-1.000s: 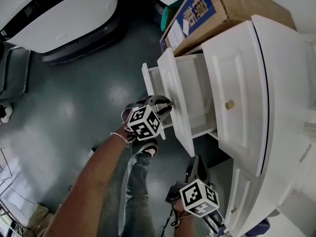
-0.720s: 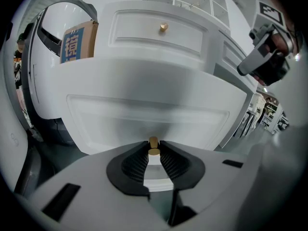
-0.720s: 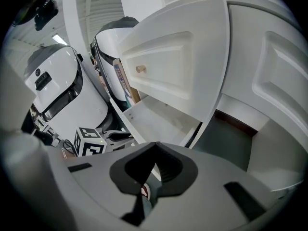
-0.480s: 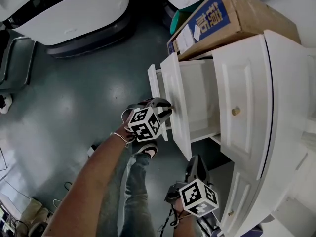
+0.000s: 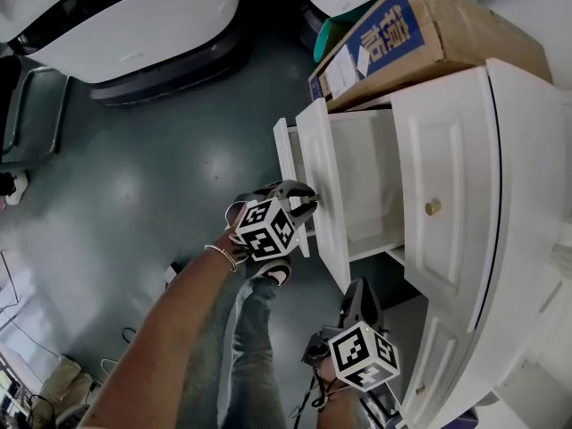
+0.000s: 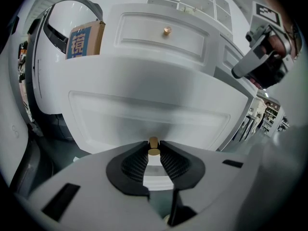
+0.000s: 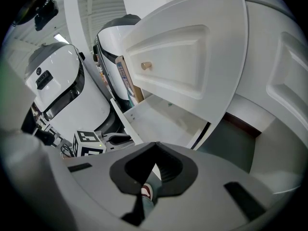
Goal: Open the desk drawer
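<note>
The drawer [image 5: 325, 172] front is white-painted, smooth, with a soft sheen. Its small knob [image 6: 153, 147] looks like brass-coloured metal. The cardboard box [image 5: 447, 25] is matt brown. The floor [image 5: 152, 195] is glossy and reflects light. The left gripper [image 6: 154, 148] has matt black, ribbed fingers [image 6: 136, 163].

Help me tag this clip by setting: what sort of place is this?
Probably a storeroom or lab-like workspace, not a home: the white desk stands on a bare grey floor, a cardboard box sits beside it, and large white machine housings stand nearby.
</note>
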